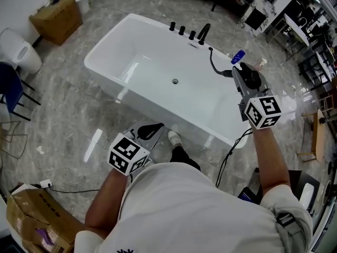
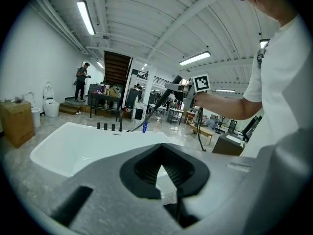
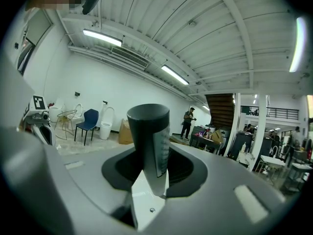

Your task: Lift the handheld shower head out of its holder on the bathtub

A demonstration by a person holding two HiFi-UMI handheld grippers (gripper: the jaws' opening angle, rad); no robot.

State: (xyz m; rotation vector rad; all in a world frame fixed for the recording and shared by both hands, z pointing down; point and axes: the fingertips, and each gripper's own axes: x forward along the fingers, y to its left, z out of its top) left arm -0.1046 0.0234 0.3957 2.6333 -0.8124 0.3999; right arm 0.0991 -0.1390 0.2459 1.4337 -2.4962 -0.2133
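The white bathtub (image 1: 105,62) fills the middle of the head view, with black taps (image 1: 181,30) and a spout (image 1: 203,33) on its far rim. My right gripper (image 1: 239,77) is held above the tub's right end, shut on the black shower head (image 1: 254,79). The black hose (image 1: 213,65) curves from it down to the rim. In the right gripper view the dark handle (image 3: 149,131) stands upright between the jaws (image 3: 149,173). My left gripper (image 1: 150,132) hangs by the tub's near side, shut and holding nothing (image 2: 164,173). The left gripper view also shows the raised shower head (image 2: 171,87).
A blue bottle (image 1: 238,56) stands on the floor beyond the tub's right end. A cardboard box (image 1: 57,17), a toilet (image 1: 18,49) and a blue chair (image 1: 10,88) stand at the left. Another box (image 1: 37,215) lies at the bottom left. A person (image 2: 81,80) stands far off.
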